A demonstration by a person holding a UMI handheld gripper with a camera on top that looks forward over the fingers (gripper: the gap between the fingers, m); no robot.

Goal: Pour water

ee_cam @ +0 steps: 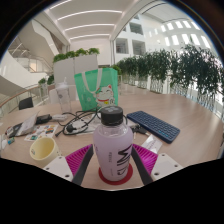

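A white bottle (pixel 112 145) with a black cap and dark lettering stands upright on a red coaster (pixel 115 179) on the pale table (pixel 185 140). It stands between the two fingers of my gripper (pixel 113 162). The magenta pads (pixel 72 156) flank it left and right, each with a narrow gap to the bottle's side. The bottle rests on the coaster, so the gripper is open around it. A pale yellow cup (pixel 43 148) sits on the table ahead and to the left of the fingers, apart from the bottle.
A dark keyboard (pixel 153 125) lies ahead to the right. Black cables (pixel 76 123) and small items clutter the table ahead to the left. A green bag (pixel 96 88) stands farther back, with planters of green plants (pixel 165 68) beyond the table.
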